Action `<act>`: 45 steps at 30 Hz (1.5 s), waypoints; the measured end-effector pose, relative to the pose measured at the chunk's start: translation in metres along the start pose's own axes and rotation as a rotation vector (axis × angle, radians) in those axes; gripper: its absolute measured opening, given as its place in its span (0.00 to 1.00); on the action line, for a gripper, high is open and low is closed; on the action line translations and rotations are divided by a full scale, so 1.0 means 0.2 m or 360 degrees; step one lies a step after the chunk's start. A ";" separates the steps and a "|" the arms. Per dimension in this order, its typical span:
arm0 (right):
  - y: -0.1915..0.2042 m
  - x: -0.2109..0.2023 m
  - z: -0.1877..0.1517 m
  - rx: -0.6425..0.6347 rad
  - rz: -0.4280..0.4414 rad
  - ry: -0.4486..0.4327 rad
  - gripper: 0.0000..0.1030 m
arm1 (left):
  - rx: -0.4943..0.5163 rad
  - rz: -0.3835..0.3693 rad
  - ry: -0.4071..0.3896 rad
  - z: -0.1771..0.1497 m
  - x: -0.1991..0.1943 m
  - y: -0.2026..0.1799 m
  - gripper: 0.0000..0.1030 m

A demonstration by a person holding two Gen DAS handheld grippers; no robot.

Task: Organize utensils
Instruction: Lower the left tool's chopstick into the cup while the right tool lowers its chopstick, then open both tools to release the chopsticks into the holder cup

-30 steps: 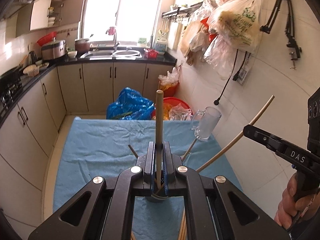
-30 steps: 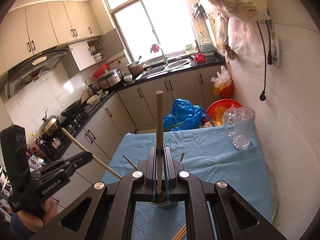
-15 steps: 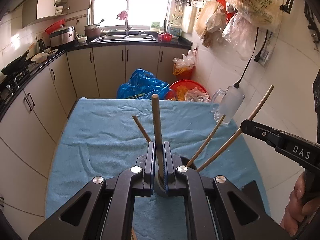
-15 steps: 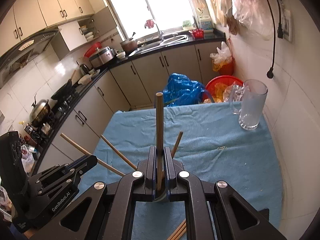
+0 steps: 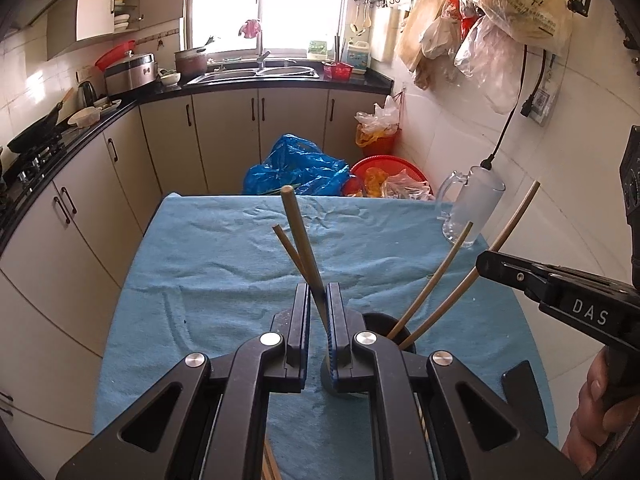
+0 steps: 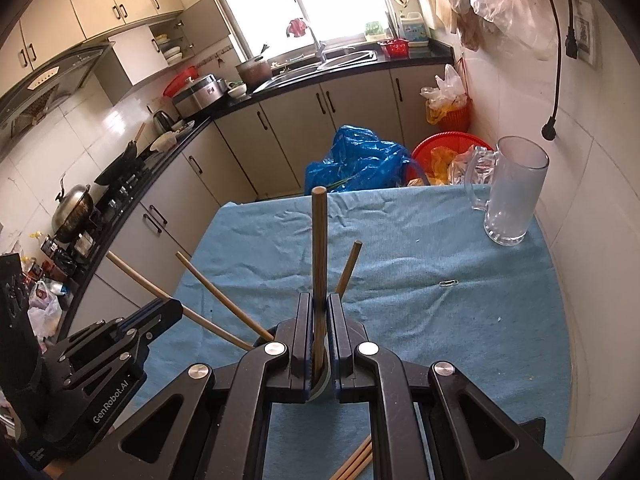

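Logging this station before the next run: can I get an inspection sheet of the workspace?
Surface: blue cloth, wrinkled.
Job's things: dark holder cup with chopsticks leaning in it; loose chopsticks on the cloth.
Clutter: glass mug, paperclip.
Grippers: left gripper and right gripper each shut on a chopstick.
Cables: black plug lead hanging on the wall.
Surroundings: kitchen cabinets, sink, blue bag.

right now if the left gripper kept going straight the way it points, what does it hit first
Most likely the dark holder just past its jaws, where other chopsticks already stand. The left gripper is shut on a chopstick; beyond lies blue cloth. Depth is unclear.
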State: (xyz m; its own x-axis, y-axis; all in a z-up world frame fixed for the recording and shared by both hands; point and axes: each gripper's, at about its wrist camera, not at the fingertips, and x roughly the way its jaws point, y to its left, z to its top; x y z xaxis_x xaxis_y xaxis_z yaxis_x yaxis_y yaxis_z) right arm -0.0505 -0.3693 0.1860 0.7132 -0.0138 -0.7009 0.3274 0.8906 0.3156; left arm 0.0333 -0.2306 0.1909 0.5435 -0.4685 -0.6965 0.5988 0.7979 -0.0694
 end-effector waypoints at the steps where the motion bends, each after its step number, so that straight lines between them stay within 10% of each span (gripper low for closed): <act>1: 0.00 0.01 0.00 0.0001 0.0000 0.0005 0.07 | 0.0001 0.0002 0.0000 0.00 0.00 0.00 0.07; 45: 0.09 0.17 -0.02 -0.0119 -0.0059 0.0087 0.08 | -0.0049 -0.0029 0.0030 -0.01 0.10 0.13 0.15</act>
State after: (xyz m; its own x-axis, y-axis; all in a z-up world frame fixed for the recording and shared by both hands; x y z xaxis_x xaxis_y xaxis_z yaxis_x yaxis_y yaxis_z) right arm -0.0215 -0.3518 0.1653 0.6658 -0.0244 -0.7457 0.3043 0.9214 0.2416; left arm 0.0589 -0.2183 0.1734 0.5215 -0.4758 -0.7083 0.5898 0.8008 -0.1037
